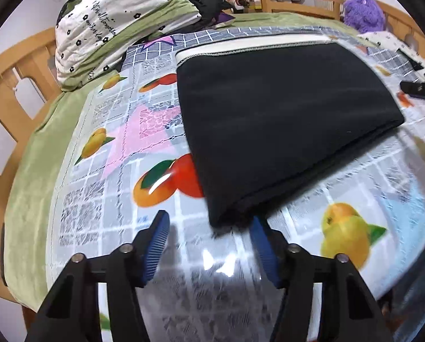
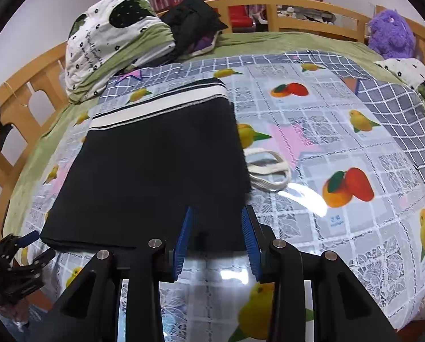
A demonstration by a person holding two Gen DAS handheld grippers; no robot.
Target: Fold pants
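The black pants (image 1: 283, 128) (image 2: 155, 165) lie folded into a flat rectangle on the fruit-print cloth (image 1: 112, 148), with their white waistband (image 2: 161, 108) at the far end. My left gripper (image 1: 209, 218) stands open just short of the pants' near left corner, nothing pressed between its blue pads (image 1: 155, 245). My right gripper (image 2: 217, 211) hovers open over the near right corner, and the flat black cloth shows between its fingers without being pinched. The left gripper (image 2: 38, 246) also shows at the lower left of the right wrist view. A white drawstring (image 2: 269, 171) pokes out from the pants' right side.
A rolled white and green quilt (image 2: 112, 42) and a heap of black clothes (image 2: 192, 20) sit at the back left. A purple plush toy (image 2: 389, 31) is at the back right. A wooden bed rail (image 2: 298, 8) runs around the green sheet (image 1: 33, 176).
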